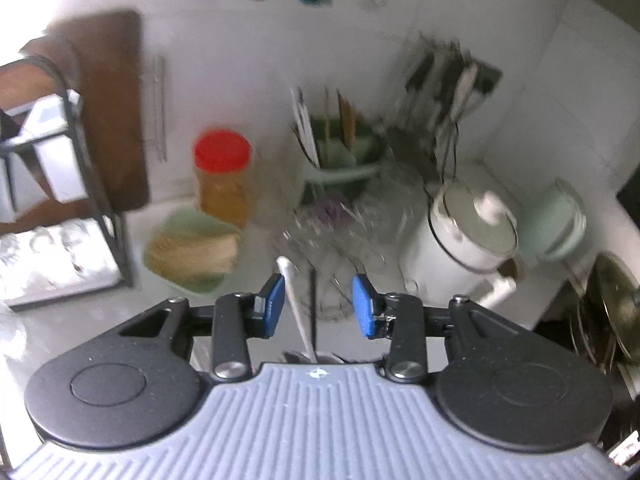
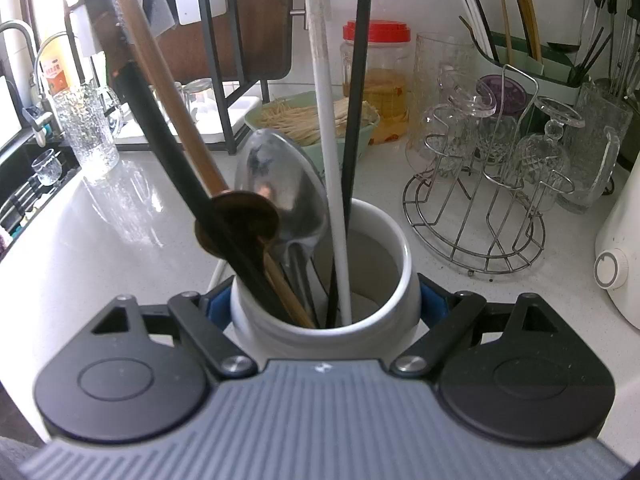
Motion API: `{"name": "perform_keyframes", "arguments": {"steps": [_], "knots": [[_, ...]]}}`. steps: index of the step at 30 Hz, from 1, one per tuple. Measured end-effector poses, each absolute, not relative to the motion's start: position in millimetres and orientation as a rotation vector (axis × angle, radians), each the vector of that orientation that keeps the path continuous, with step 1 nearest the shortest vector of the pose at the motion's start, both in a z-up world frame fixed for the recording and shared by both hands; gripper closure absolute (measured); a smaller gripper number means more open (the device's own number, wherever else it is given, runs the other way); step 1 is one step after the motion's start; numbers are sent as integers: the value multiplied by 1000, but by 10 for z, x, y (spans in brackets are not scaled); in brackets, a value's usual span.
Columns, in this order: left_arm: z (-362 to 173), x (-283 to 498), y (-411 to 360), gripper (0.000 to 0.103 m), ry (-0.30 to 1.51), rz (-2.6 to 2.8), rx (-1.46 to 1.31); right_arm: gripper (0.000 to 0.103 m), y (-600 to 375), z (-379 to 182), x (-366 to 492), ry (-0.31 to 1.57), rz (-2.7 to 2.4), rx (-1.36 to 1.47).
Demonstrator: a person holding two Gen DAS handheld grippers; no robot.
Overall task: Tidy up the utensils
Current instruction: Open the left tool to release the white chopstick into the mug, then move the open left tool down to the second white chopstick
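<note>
A white ceramic utensil holder (image 2: 320, 336) stands on the pale counter, and my right gripper (image 2: 324, 306) is shut on its sides with the blue pads (image 2: 430, 304) pressed against it. Inside it lean a steel spoon (image 2: 280, 192), a wooden spoon (image 2: 240, 220), a black handle (image 2: 168, 136), a white chopstick (image 2: 328, 120) and a black chopstick (image 2: 356, 120). In the blurred left wrist view my left gripper (image 1: 319, 305) hangs open above the holder. The white chopstick (image 1: 294, 308) and the black chopstick (image 1: 313, 312) rise between its blue pads (image 1: 274, 304) without being pinched.
A wire rack of upturned glasses (image 2: 476, 208) stands right of the holder. Behind are a red-lidded jar (image 2: 376, 80), a green bowl of thin sticks (image 2: 304, 120) and a green chopstick caddy (image 2: 520, 64). A white appliance (image 2: 620, 264) is far right; a dish rack (image 2: 224, 80) and sink (image 2: 36, 176) are left.
</note>
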State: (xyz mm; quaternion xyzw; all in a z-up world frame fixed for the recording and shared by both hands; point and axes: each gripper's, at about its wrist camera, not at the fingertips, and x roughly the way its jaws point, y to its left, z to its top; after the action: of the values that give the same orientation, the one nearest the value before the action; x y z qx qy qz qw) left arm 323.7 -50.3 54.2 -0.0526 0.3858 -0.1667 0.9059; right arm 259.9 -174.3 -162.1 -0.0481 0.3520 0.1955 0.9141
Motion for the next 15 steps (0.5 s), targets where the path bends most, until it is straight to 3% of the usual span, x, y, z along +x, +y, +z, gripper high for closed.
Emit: {"name": "perform_keyframes", "arguments": {"steps": [8, 15], "knots": [[663, 2987, -53, 60, 687, -238, -170, 12, -1741, -1617, 2593, 722, 398, -97], [368, 2850, 322, 60, 683, -160, -253, 12, -1746, -1610, 2591, 728, 388, -88]]}}
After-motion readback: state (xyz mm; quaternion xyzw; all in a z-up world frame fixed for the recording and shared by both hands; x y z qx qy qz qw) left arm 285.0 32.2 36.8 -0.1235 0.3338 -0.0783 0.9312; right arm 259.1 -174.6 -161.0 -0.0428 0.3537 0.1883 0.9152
